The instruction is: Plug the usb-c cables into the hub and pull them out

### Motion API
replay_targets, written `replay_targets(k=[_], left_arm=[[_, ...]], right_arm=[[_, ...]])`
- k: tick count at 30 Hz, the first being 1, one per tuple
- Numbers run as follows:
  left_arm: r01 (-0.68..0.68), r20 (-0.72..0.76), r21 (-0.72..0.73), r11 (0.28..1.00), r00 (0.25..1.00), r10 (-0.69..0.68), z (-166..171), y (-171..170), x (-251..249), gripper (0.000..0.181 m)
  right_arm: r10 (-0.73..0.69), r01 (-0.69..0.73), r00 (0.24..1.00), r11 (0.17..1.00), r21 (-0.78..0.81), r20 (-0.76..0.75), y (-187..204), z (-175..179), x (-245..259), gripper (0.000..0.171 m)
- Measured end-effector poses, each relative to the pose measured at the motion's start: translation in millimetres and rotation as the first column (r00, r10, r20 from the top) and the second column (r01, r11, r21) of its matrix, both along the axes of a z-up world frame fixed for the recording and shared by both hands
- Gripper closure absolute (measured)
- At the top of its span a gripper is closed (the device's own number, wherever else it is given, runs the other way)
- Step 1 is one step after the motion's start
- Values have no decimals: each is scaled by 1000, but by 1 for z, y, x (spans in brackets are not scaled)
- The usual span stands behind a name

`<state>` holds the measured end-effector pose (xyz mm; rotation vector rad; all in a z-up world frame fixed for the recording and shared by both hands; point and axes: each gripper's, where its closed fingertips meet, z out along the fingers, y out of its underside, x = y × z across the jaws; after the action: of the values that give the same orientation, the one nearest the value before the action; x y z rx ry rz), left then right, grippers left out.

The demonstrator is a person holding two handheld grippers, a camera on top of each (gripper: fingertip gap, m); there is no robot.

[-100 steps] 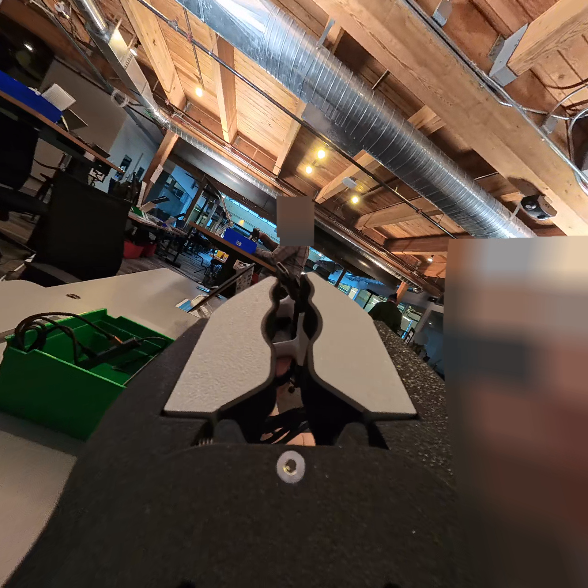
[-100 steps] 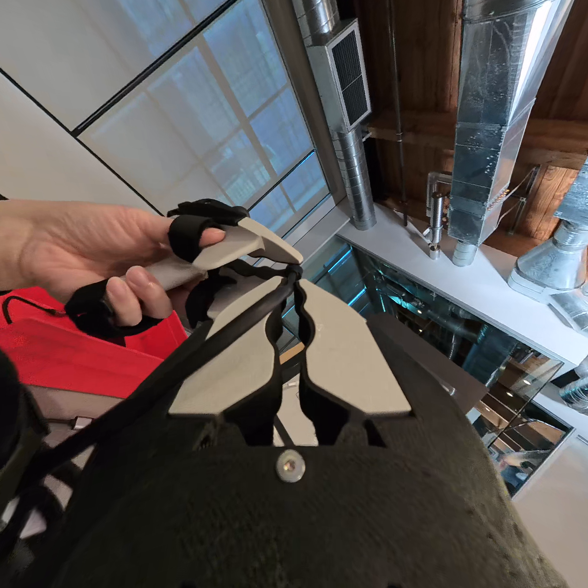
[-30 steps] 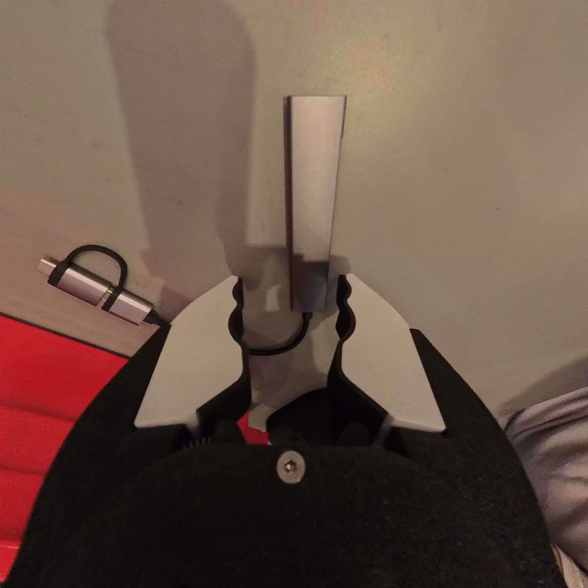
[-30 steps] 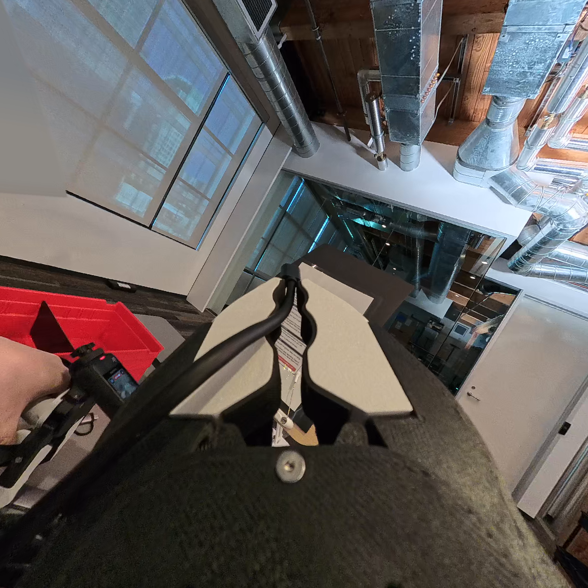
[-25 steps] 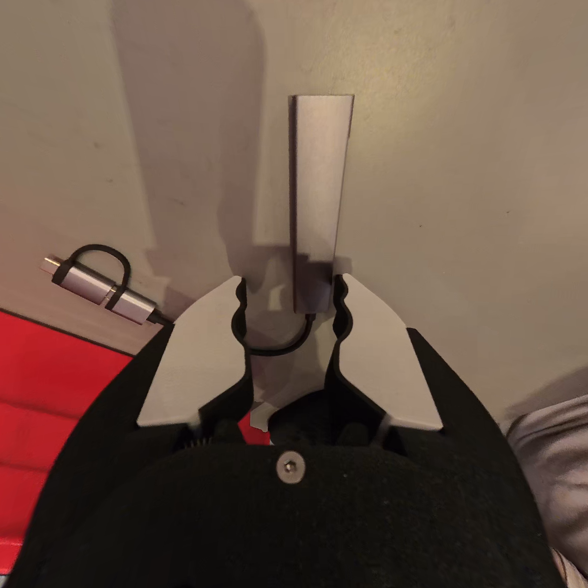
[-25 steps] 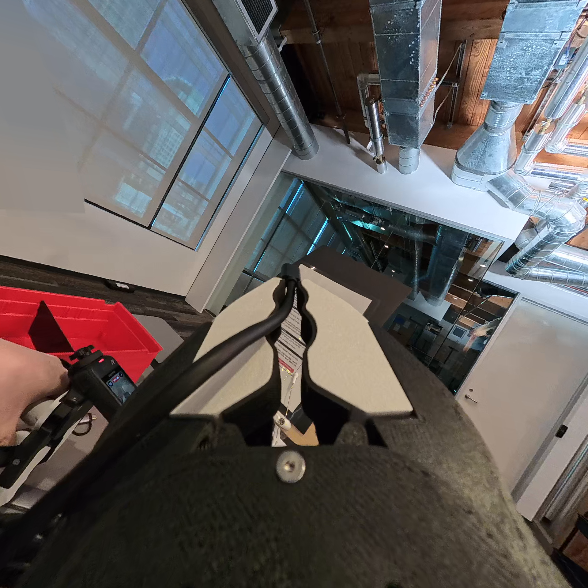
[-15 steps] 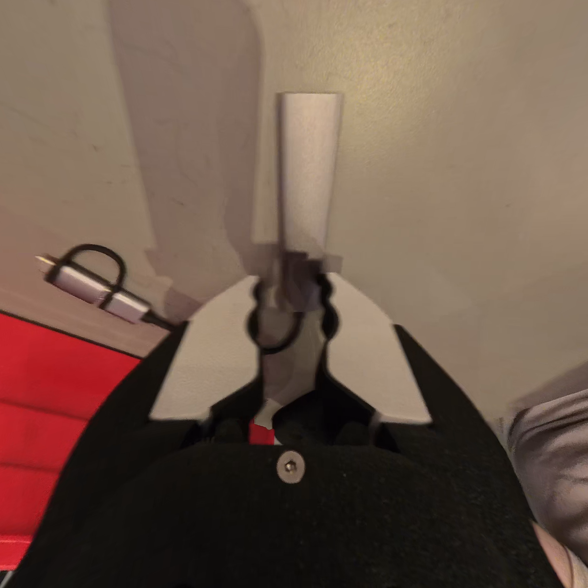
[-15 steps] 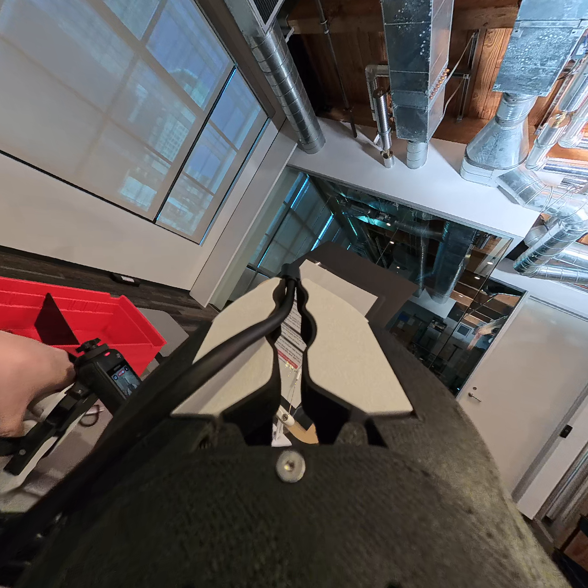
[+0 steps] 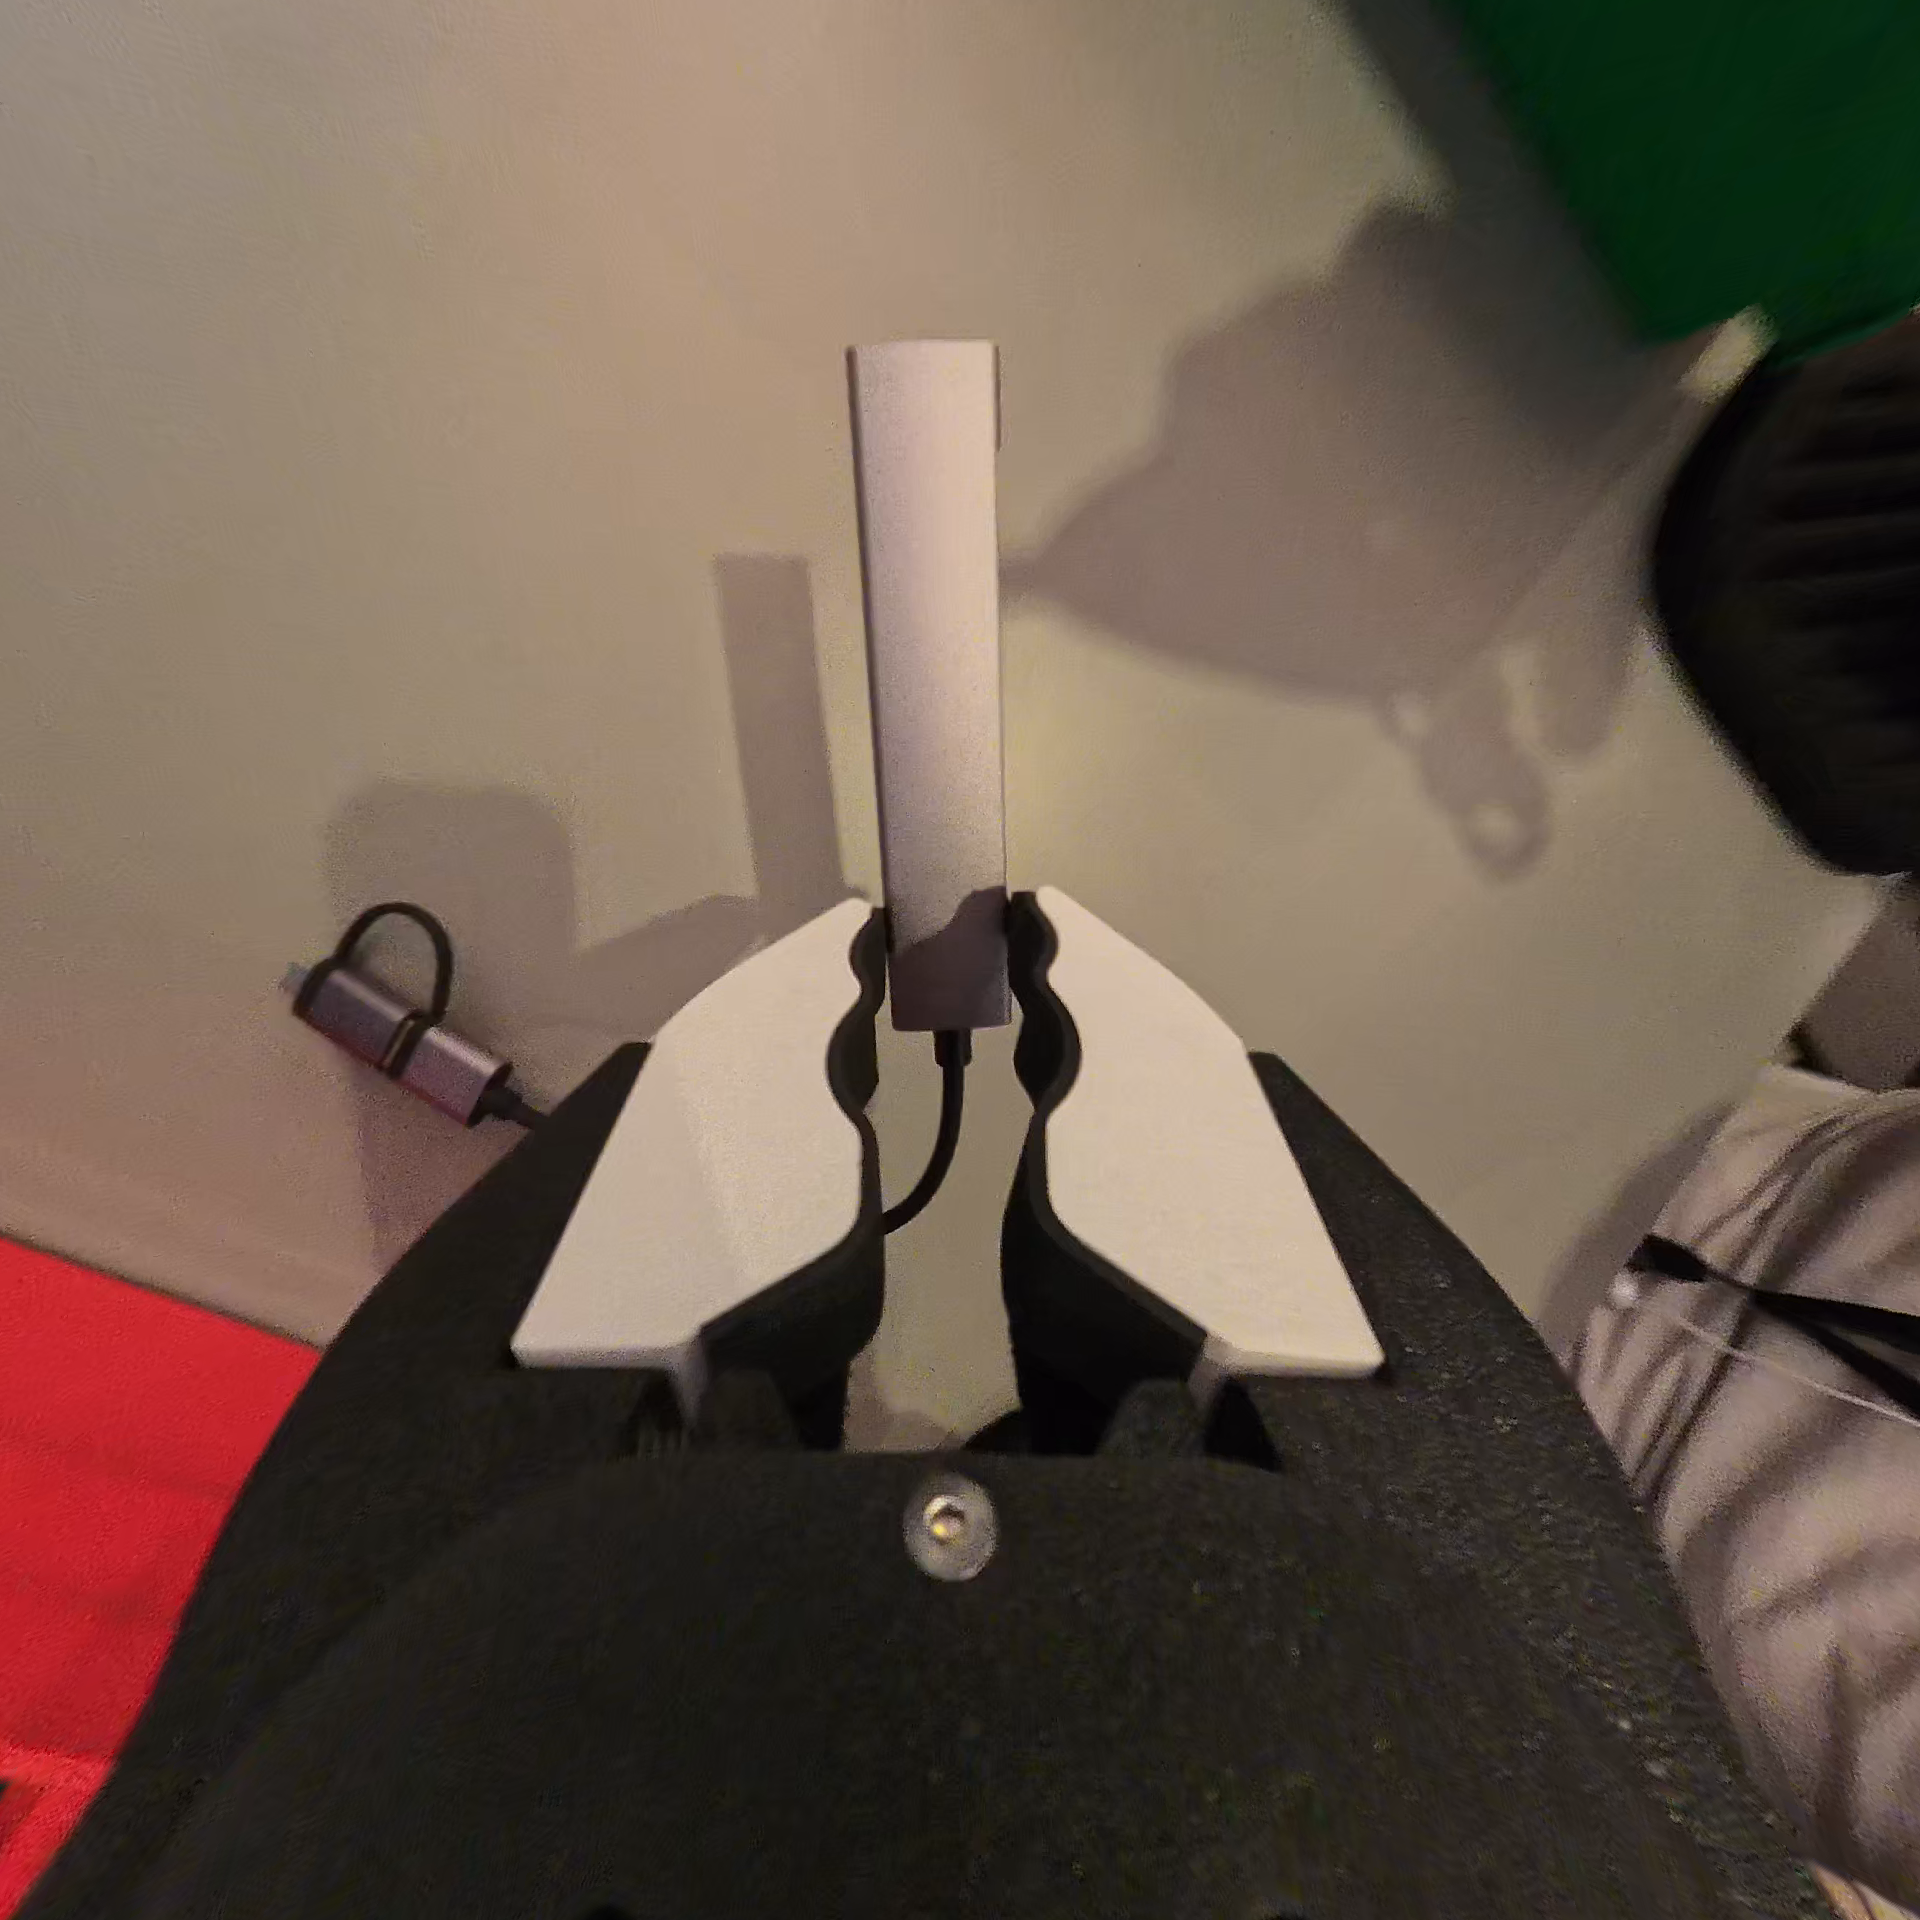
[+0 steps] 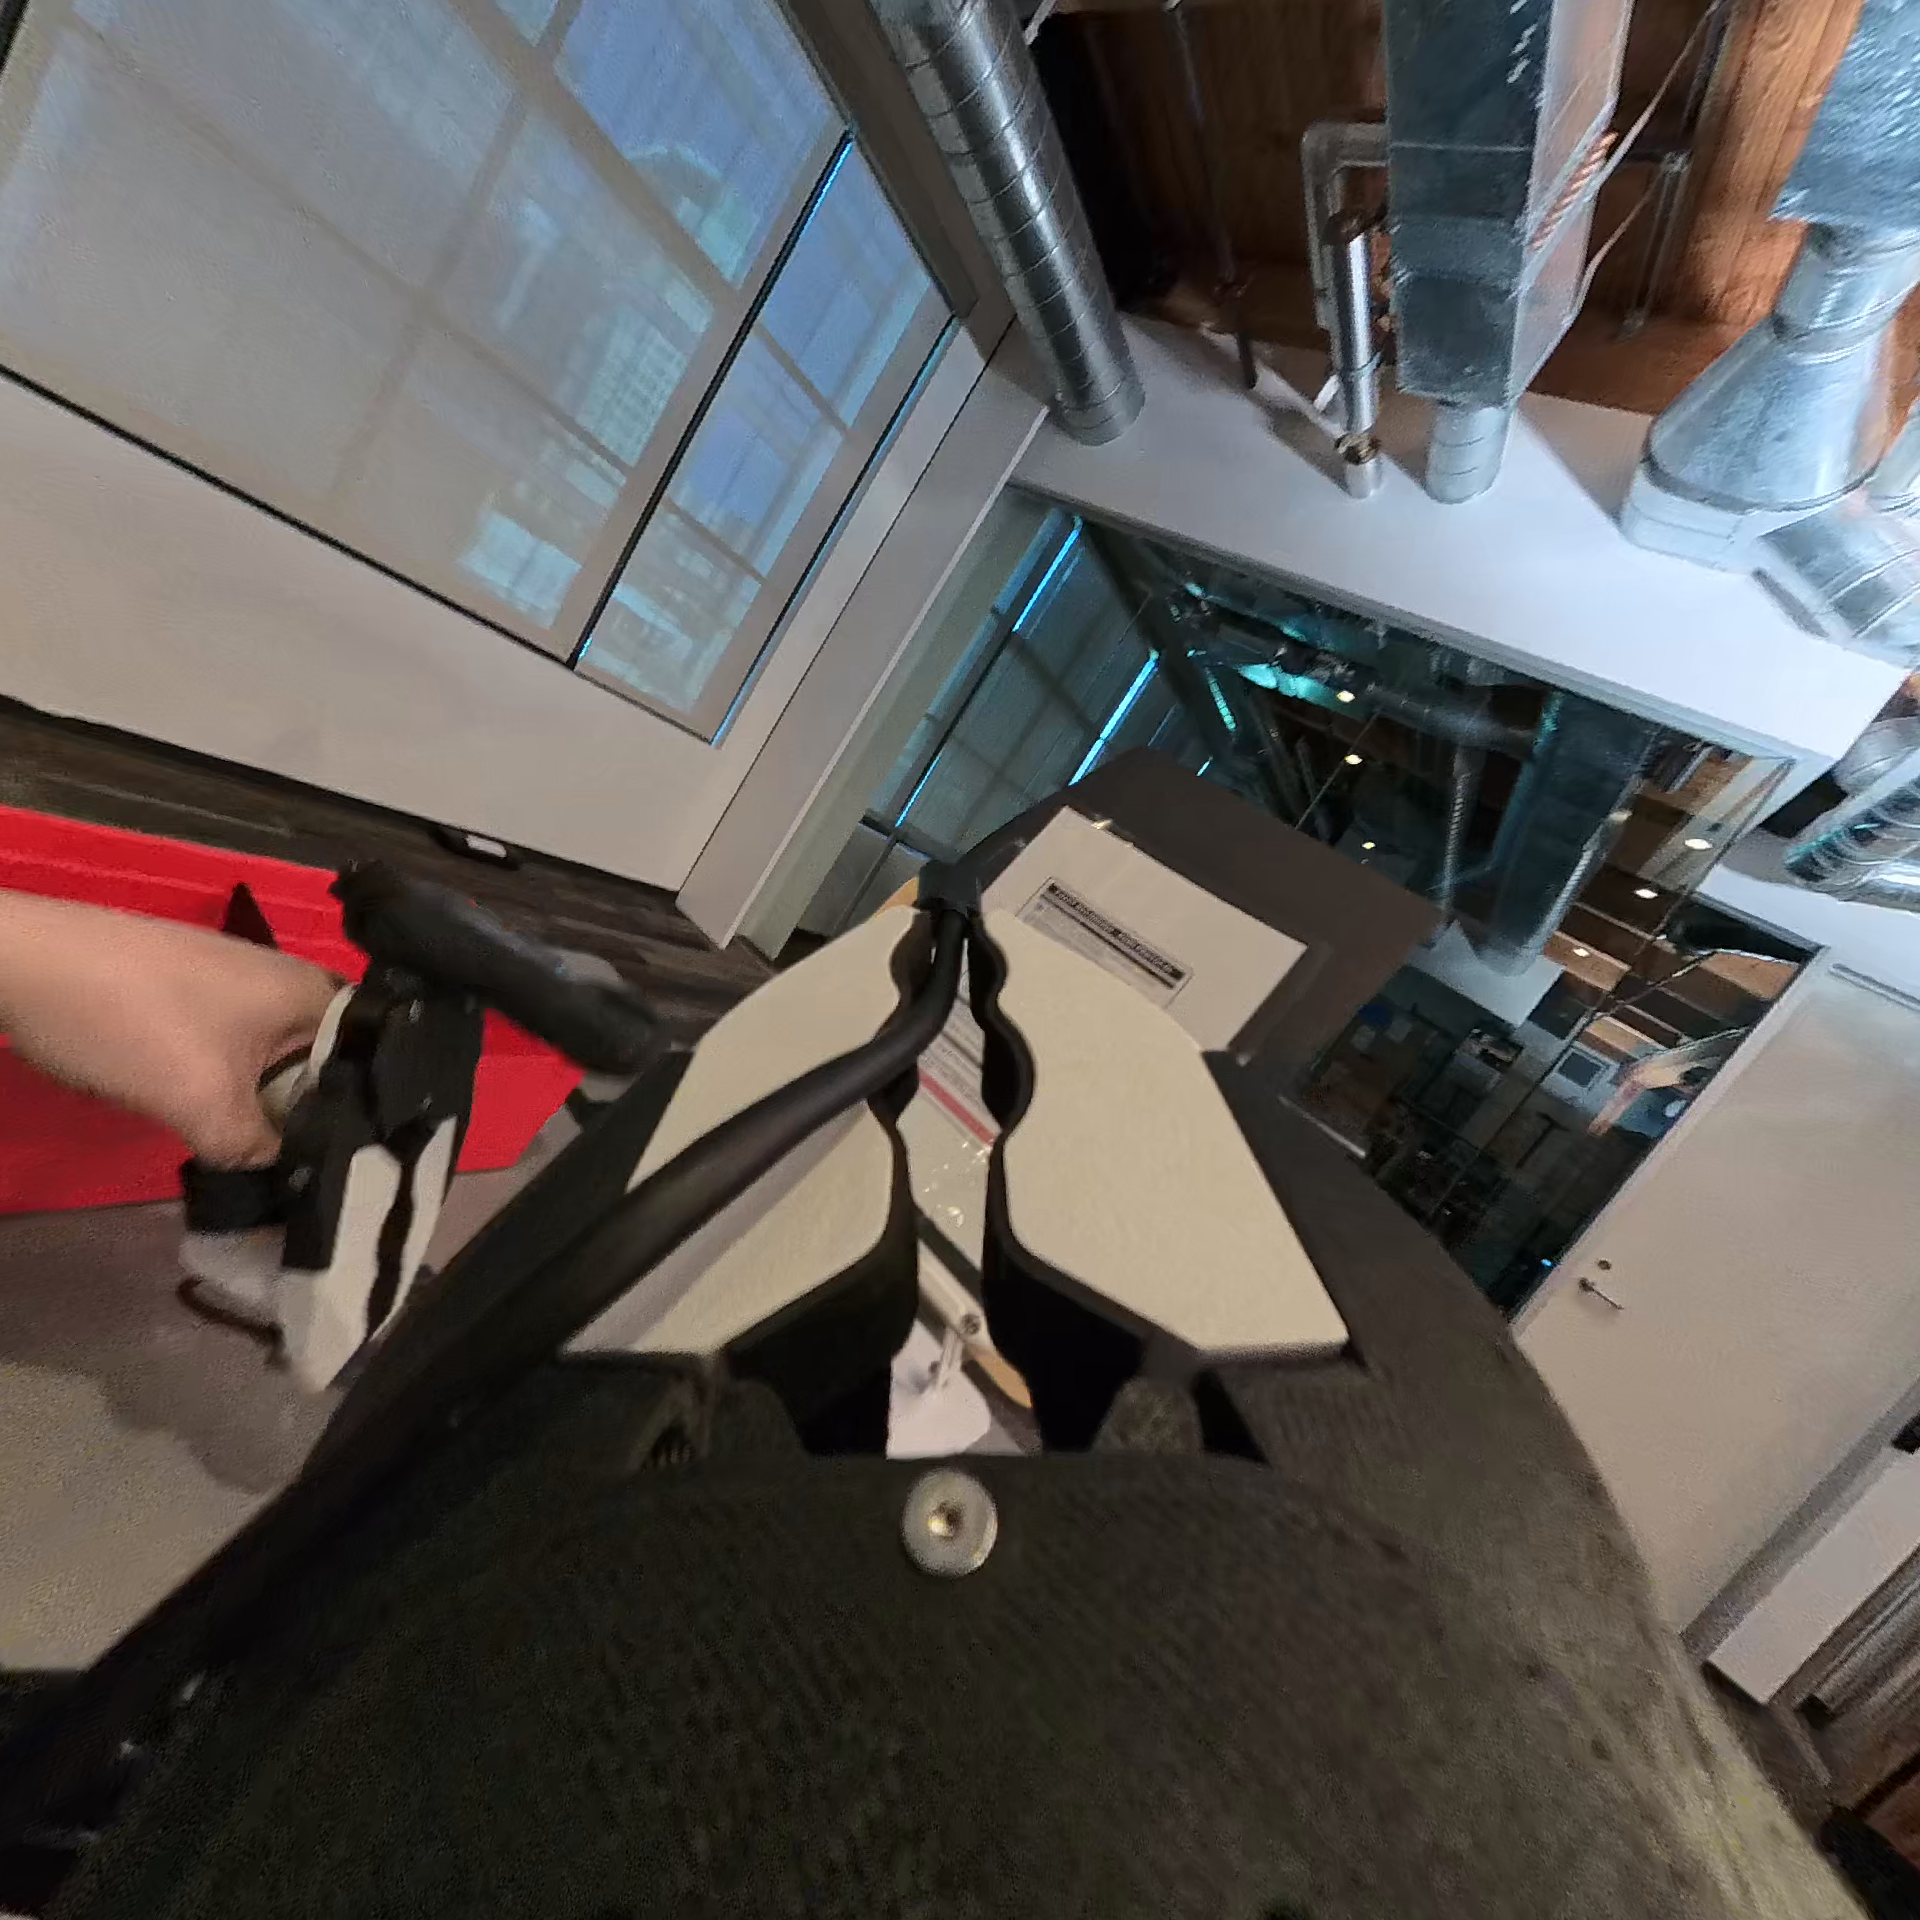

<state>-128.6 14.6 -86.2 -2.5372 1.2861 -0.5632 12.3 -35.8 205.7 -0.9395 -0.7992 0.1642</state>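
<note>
In the left wrist view my left gripper [image 9: 948, 914] is shut on the near end of a slim silver hub [image 9: 930, 644], held upright above the beige table [image 9: 416, 416]. The hub's own thin black cable [image 9: 940, 1132] runs back between the jaws to a grey plug with adapter [image 9: 400, 1023] lying on the table to the left. In the right wrist view my right gripper [image 10: 948, 914] is shut on a black USB-C cable [image 10: 790, 1122]. Its plug end [image 10: 951, 883] sticks out past the fingertips and points up into the room. The hub does not show in that view.
A red bin [image 9: 125, 1455] sits at the table's left edge and also shows in the right wrist view [image 10: 104, 862]. The right gripper's dark body [image 9: 1787, 644] and something green [image 9: 1714, 156] are blurred at upper right. A grey sleeve [image 9: 1766, 1351] is at right. A hand [image 10: 156, 1029] holds the left gripper. The gap from one gripper's tips to the other's is roughly 30 cm.
My left gripper closed on the hub and raised it off the table. My right gripper, still holding the cable, moved nearer and now shows in the left wrist view.
</note>
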Motion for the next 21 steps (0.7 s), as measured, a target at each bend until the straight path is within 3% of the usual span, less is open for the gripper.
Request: replay_targets(k=[3, 10, 14, 21], left_arm=[[-21, 221, 8, 1000, 975, 19, 34, 3, 8, 159], [-24, 608, 31, 999, 794, 0, 104, 1, 24, 159], [-41, 683, 63, 997, 731, -13, 118, 4, 33, 159], [-57, 708, 118, 991, 705, -44, 127, 4, 41, 159]], right_arm=[[8, -3, 996, 998, -61, 88, 7, -16, -16, 165], [-49, 104, 922, 987, -124, 385, 28, -69, -57, 165], [-56, 141, 865, 981, -134, 498, 36, -93, -68, 165], [-93, 179, 814, 979, -94, 574, 45, -108, -74, 165]])
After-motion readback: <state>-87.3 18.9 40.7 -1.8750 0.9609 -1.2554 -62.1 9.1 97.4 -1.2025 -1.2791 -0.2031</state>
